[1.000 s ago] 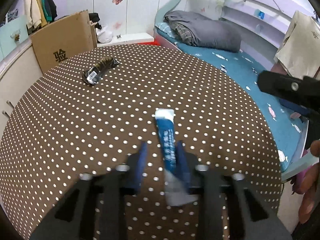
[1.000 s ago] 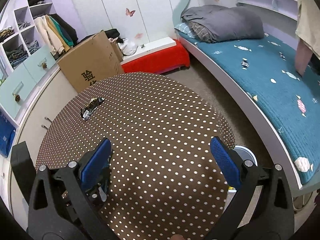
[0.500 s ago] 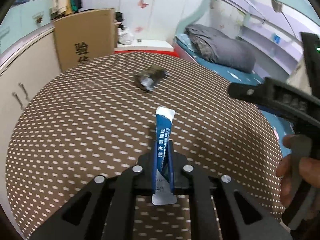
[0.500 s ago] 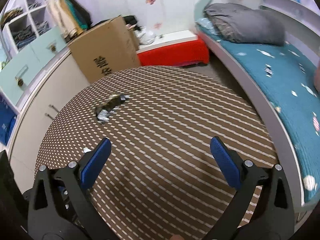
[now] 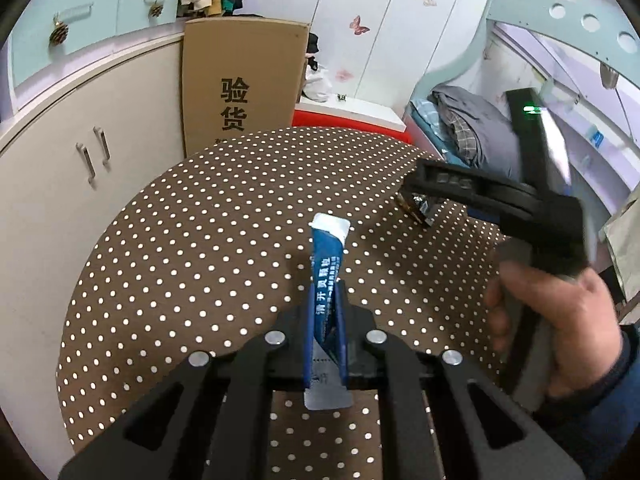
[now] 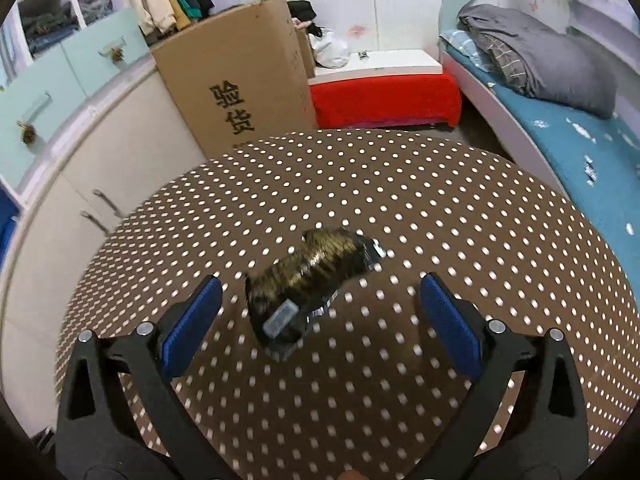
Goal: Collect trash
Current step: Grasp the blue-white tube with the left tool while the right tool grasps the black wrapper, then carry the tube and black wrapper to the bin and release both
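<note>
My left gripper (image 5: 325,300) is shut on a blue and white sachet wrapper (image 5: 327,264), held upright above the brown polka-dot table (image 5: 180,240). A crumpled black and gold wrapper (image 6: 312,276) lies on the table, between and just ahead of the wide-open fingers of my right gripper (image 6: 320,308). In the left wrist view the right gripper (image 5: 480,192) hangs over that wrapper (image 5: 418,208), which it mostly hides.
A tall cardboard box (image 6: 244,84) leans at the table's far edge beside a white cabinet (image 5: 80,168). A red bench (image 6: 384,96) and a bed with blue cover (image 6: 580,132) lie beyond to the right.
My left gripper closed on the blue sachet and lifted it. My right gripper moved forward and down over the black and gold wrapper, still open.
</note>
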The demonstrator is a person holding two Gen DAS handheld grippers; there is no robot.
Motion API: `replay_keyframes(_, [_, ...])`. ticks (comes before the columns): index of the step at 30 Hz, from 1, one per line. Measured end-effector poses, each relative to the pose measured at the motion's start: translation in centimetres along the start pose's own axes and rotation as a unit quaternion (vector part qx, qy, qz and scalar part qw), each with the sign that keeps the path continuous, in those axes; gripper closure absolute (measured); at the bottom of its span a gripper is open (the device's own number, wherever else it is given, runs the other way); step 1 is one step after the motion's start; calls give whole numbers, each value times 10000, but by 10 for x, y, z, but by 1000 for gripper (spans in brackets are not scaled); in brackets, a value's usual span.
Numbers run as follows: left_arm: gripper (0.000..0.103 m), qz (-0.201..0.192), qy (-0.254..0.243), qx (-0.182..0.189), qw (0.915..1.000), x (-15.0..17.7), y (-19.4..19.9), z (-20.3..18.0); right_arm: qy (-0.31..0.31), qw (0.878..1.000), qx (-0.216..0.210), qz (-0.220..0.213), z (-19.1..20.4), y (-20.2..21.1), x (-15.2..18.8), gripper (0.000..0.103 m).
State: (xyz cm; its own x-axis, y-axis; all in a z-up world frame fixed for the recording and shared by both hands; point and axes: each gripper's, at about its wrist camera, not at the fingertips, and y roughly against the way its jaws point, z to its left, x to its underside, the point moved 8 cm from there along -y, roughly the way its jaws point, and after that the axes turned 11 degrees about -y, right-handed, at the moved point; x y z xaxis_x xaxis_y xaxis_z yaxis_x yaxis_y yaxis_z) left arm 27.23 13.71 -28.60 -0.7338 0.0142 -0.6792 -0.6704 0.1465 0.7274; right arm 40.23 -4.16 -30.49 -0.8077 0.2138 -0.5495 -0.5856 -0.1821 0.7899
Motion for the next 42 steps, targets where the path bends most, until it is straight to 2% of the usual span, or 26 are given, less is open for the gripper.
replay_keyframes(1, [94,-14,22,3,10000,1,3,1,35,9999,97,-29,3,-2,0,21])
replay_keyframes(2, [94,-35,36,2,10000,-1,3,0,157,9998,131,-78,8,-3,0,35])
replay_keyframes(4, [94,-56,56,4,10000,-1,5,-4,347,9993,91,-80,16,-2,4,52])
replay_keyframes(5, [94,-66,64,9,10000,-1,5,-6,436,9990,47,-50,18,0,8,71])
replay_keyframes(6, [94,-79,59,8,10000,-1,8,-6,424,9991,-53,6,16,3,11,73])
replay_keyframes(9, [94,-123,26,20,9999,-2,11,-12,252,9986,-449,112,2,19,21,74])
replay_keyframes(13, [94,-185,-51,70,9998,-1,21,-29,157,9968,-786,-52,-23,58,35,74])
replay_keyframes(20, [94,-305,-340,422,9981,-7,38,-91,-105,9934,-1014,-528,-76,142,37,74])
replay_keyframes(25, [94,-441,-598,709,9947,-19,49,-141,-300,9887,-1083,-994,-122,204,28,74])
replay_keyframes(29, [94,-600,-866,980,9896,-33,60,-191,-549,9826,-1043,-1434,-167,251,19,74])
replay_keyframes(34, [94,-740,-1187,1354,9809,-44,72,-252,-825,9766,-776,-1831,-221,290,15,74])
replay_keyframes(42, [94,-726,-1565,1905,9664,-48,71,-341,-1382,9663,-237,-2158,-314,323,20,74])
